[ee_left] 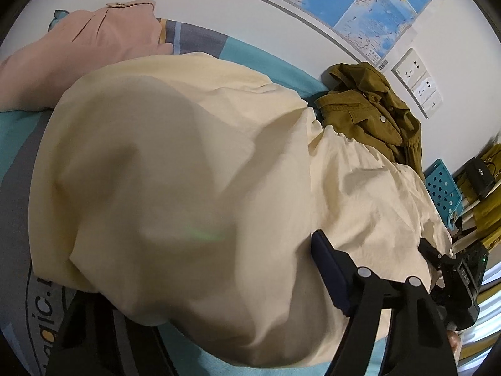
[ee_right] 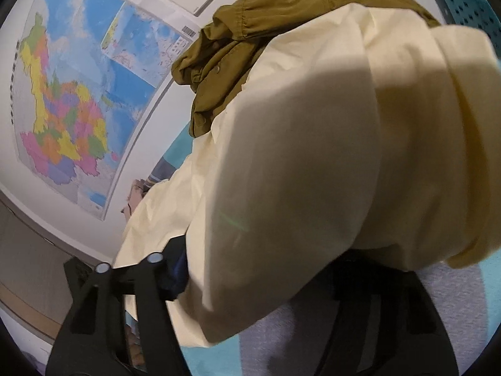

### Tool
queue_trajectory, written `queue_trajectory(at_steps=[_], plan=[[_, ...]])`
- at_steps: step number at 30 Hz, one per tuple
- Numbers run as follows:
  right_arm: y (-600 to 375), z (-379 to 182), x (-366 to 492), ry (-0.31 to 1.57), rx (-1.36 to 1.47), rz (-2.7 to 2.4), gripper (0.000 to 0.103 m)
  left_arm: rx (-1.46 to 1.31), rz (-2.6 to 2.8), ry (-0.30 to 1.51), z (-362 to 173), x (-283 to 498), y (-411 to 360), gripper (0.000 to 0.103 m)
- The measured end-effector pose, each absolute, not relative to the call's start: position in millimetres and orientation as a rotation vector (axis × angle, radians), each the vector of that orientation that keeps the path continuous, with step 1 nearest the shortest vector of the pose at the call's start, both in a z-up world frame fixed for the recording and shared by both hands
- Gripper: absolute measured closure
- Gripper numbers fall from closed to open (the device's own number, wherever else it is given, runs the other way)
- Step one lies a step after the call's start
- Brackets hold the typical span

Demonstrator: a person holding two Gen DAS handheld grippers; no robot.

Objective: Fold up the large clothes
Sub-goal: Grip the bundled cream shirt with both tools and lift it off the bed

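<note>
White wall with a map (ee_right: 72, 94) and sockets backs a bed (ee_left: 18, 131) in teal and grey. On it lies the cream garment (ee_left: 188, 163), bulging, with cloth draped between the jaws of both the left hand-held gripper (ee_left: 216, 300) and the right hand-held gripper (ee_right: 260, 285); whether the pads press it, I cannot tell. A shallow bite could let the slack fabric slip and the fold skew, or drag in the olive jacket (ee_left: 369, 109) touching it. Contents of the blue perforated basket (ee_left: 443, 188) stay hidden.

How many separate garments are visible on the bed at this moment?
3: a cream garment in the middle, a pink garment behind it on the left, an olive jacket by the wall. More may lie hidden underneath.
</note>
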State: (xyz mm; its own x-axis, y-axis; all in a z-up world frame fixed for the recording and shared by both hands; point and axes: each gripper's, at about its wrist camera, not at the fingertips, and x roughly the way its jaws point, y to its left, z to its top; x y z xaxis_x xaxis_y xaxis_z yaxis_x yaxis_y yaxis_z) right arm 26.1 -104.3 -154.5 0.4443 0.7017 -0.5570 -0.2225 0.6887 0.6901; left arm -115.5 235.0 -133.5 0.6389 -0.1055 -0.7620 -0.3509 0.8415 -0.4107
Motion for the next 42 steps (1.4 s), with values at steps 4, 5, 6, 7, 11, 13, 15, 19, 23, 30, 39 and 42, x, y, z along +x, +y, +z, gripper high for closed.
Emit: queue_trajectory(at_steps=[4, 5, 6, 7, 11, 13, 15, 19, 23, 30, 39, 42], plan=[[-81.5, -148.3, 26.9, 0.937, 0.508, 0.59, 0.005, -0.564, 0.146, 0.881, -133.9, -113.3, 233.1, 0.026], [-78.3, -148.5, 27.5, 0.93, 0.498, 0.583, 0.005, -0.569, 0.131, 0.883, -134.3, -112.1, 233.2, 0.02], [-76.7, -149.4, 28.5, 0.926, 0.492, 0.58, 0.006, -0.569, 0.114, 0.886, -134.8, -110.7, 232.8, 0.015], [-75.1, -149.9, 29.6, 0.922, 0.482, 0.574, 0.014, -0.562, 0.112, 0.885, -135.0, -109.6, 231.3, 0.015], [-88.0, -158.3, 35.3, 0.932, 0.531, 0.568, 0.048, -0.534, 0.119, 0.886, -135.3, -107.8, 227.7, 0.017], [-90.8, -159.1, 35.7, 0.936, 0.542, 0.585, 0.057, -0.537, 0.123, 0.888, -134.6, -108.2, 229.3, 0.025], [-90.7, -159.4, 35.9, 0.939, 0.545, 0.592, 0.058, -0.555, 0.122, 0.889, -134.3, -108.6, 233.0, 0.037], [-92.9, -161.3, 41.4, 0.959, 0.576, 0.623, 0.049, -0.588, 0.112, 0.893, -135.5, -107.8, 239.5, 0.048], [-89.3, -158.6, 43.7, 0.954, 0.577, 0.659, 0.036, -0.591, 0.11, 0.893, -137.0, -106.0, 241.0, 0.051], [-88.4, -155.4, 41.4, 0.957, 0.563, 0.653, 0.065, -0.591, 0.098, 0.905, -135.2, -107.0, 242.2, 0.057], [-104.8, -147.7, 19.0, 0.988, 0.595, 0.722, 0.062, -0.585, 0.058, 0.926, -129.9, -130.1, 248.0, 0.055], [-103.9, -156.5, 23.4, 1.009, 0.636, 0.705, 0.043, -0.621, 0.065, 0.934, -138.5, -127.7, 254.9, 0.046]])
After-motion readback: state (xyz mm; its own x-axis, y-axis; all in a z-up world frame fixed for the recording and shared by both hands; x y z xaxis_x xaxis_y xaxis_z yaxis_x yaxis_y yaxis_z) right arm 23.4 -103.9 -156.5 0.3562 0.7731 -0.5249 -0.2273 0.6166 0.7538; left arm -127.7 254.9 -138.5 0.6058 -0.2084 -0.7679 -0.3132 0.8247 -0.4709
